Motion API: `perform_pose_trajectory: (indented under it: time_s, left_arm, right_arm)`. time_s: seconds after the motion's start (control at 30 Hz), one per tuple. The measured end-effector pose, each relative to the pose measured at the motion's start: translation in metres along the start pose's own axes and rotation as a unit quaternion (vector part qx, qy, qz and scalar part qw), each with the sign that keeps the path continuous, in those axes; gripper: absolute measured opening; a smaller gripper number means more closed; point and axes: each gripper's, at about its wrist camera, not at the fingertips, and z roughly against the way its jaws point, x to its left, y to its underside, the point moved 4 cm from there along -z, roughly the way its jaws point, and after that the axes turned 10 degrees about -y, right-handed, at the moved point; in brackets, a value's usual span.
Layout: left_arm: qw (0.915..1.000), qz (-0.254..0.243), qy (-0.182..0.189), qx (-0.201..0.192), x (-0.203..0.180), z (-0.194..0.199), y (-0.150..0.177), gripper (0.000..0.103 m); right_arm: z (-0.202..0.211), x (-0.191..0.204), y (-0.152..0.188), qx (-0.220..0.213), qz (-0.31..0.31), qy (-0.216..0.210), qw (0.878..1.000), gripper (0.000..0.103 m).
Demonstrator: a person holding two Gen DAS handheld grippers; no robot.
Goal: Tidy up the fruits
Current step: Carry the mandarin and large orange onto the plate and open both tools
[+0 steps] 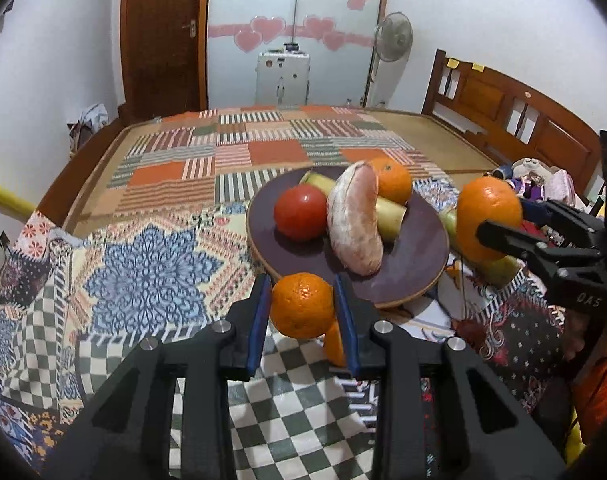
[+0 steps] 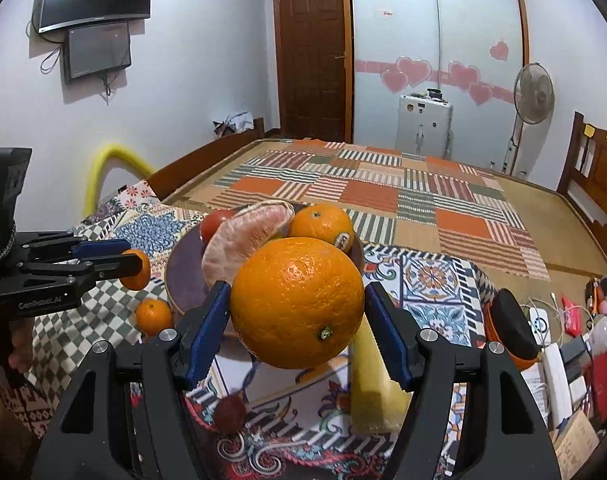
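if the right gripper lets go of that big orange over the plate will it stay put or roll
Likely to roll: the big orange is round and smooth. The plate looks shallow and already crowded, so it may bump the pomelo segment. The right gripper grips only its sides, so it could slip.

Landmark: the dark plate (image 1: 407,276). Its near half is bare, so a hand-held gripper could pass there. Its far half is blocked by a tomato (image 1: 300,211), a peeled pomelo segment (image 1: 355,220), a banana (image 1: 387,216) and an orange (image 1: 391,180). Just before its near rim lies a small tangerine (image 2: 153,316); beside its right rim lies a pale banana (image 2: 377,392). Beyond it, the patchwork bed cover (image 1: 231,152) lies open.
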Motion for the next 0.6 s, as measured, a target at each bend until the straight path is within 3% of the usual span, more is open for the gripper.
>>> perform_pose_trajectory:
  time_s: [0.37, 0.6]
  left_arm:
    - [0.9998, -0.003, 0.008, -0.016, -0.008, -0.009, -0.024, 0.032]
    - [0.9999, -0.006, 0.008, -0.007, -0.009, -0.025, -0.028, 0.032]
  right_arm:
    - [-0.028, 0.012, -0.004, 0.023, -0.004, -0.032, 0.999, 0.065]
    - [-0.040, 0.016, -0.001, 0.038, 0.003, -0.026, 0.999, 0.065]
